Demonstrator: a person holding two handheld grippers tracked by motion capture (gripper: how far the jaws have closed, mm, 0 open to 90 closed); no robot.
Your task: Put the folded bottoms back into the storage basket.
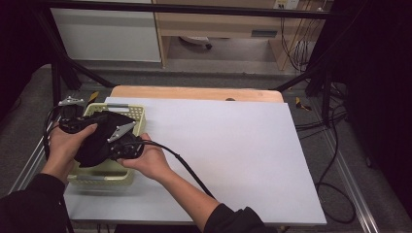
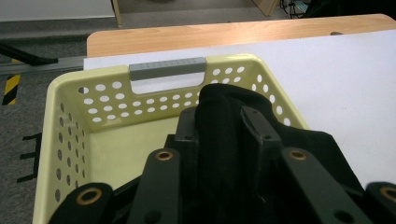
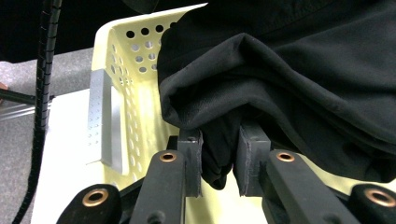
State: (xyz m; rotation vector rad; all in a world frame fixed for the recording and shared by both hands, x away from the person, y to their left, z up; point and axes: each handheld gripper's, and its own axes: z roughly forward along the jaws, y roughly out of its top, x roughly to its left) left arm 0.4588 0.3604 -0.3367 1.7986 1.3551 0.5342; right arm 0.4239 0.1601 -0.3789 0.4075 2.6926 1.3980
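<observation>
A black cloth (image 1: 97, 141) is held up over a pale yellow basket (image 1: 127, 109) with round holes in its walls. The basket is set at the left edge of a white table top (image 1: 228, 150), at about 9 o'clock in the high view.

The left gripper (image 1: 80, 125) is seen at 9 o'clock of the cloth in the high view, with a hand (image 1: 65, 145) wrapped around it. In the left gripper view, a thick fold of the cloth (image 2: 224, 140) is squeezed between the two black jaws, which are pressed against its sides. The cloth is bunched up from the jaws toward 12 o'clock, and a flap is spread out toward 3 o'clock over the basket rim (image 2: 280, 100). The grey handle (image 2: 167, 68) of the basket is seen at 12 o'clock.

The right gripper (image 1: 121, 141) is seen at 3 o'clock of the cloth in the high view, held by the other hand (image 1: 150, 162). In the right gripper view, the jaws are nearly closed, and a thin fold of the cloth (image 3: 219, 154) is pinched between the pads (image 3: 191, 158). The rest of the cloth (image 3: 303, 79) is piled above the jaws, from 12 o'clock to 3 o'clock. The basket wall (image 3: 135, 60) is seen behind it at 10 o'clock.
</observation>
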